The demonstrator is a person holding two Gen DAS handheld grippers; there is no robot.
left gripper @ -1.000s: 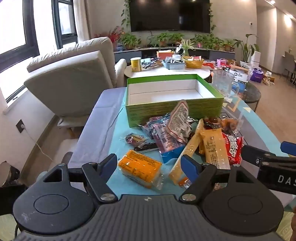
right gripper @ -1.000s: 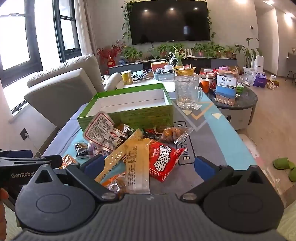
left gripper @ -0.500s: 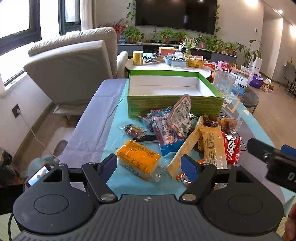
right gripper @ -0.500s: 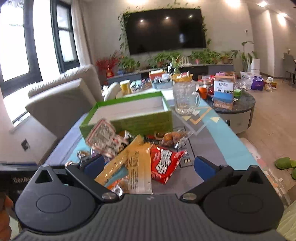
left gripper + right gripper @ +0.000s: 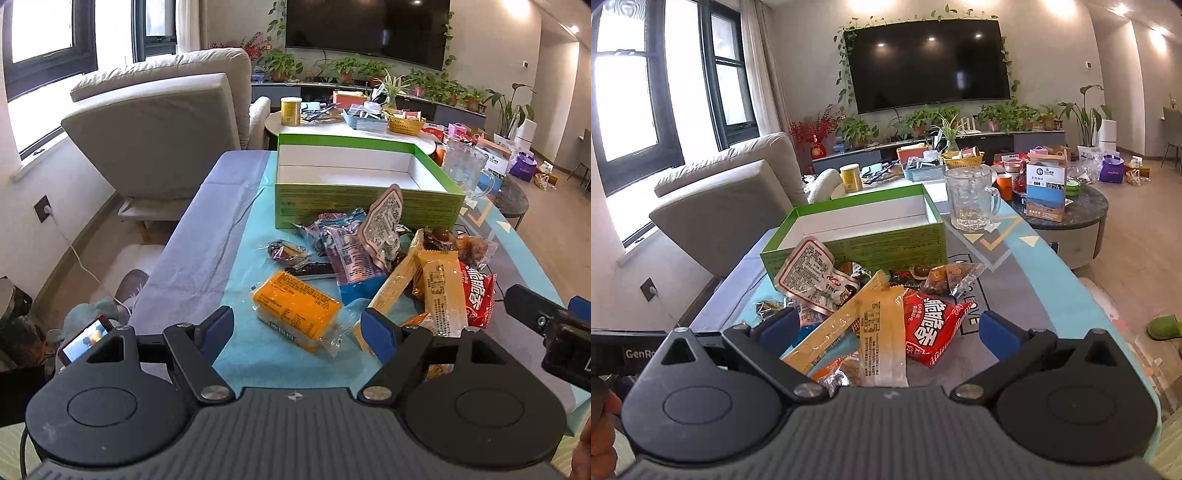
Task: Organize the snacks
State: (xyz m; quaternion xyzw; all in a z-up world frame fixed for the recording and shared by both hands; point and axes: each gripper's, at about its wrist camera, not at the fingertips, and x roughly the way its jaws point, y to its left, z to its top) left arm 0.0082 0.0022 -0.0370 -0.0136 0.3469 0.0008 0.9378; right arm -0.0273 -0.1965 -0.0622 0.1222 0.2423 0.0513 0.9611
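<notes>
A pile of snack packets lies on the table in front of an empty green box (image 5: 369, 206) (image 5: 886, 240). In the left wrist view an orange packet (image 5: 295, 308) sits between the wide-apart fingers of my left gripper (image 5: 301, 326), untouched by them. Behind it lie a blue packet (image 5: 351, 262), a white pouch (image 5: 384, 221), long yellow bars (image 5: 439, 291) and a red packet (image 5: 478, 293). In the right wrist view my right gripper (image 5: 890, 326) stands open above the yellow bars (image 5: 882, 336) and the red packet (image 5: 932, 325), holding nothing.
A glass mug (image 5: 971, 197) stands right of the box. A round side table (image 5: 1067, 206) crowded with boxes and cups is at the right. A beige armchair (image 5: 159, 122) is left of the table. A phone (image 5: 85, 338) lies low at the left.
My left gripper has shifted and rolled a little, so the orange packet now sits more centred between its fingers. The right gripper has tilted up slightly; its jaws stay the same.
</notes>
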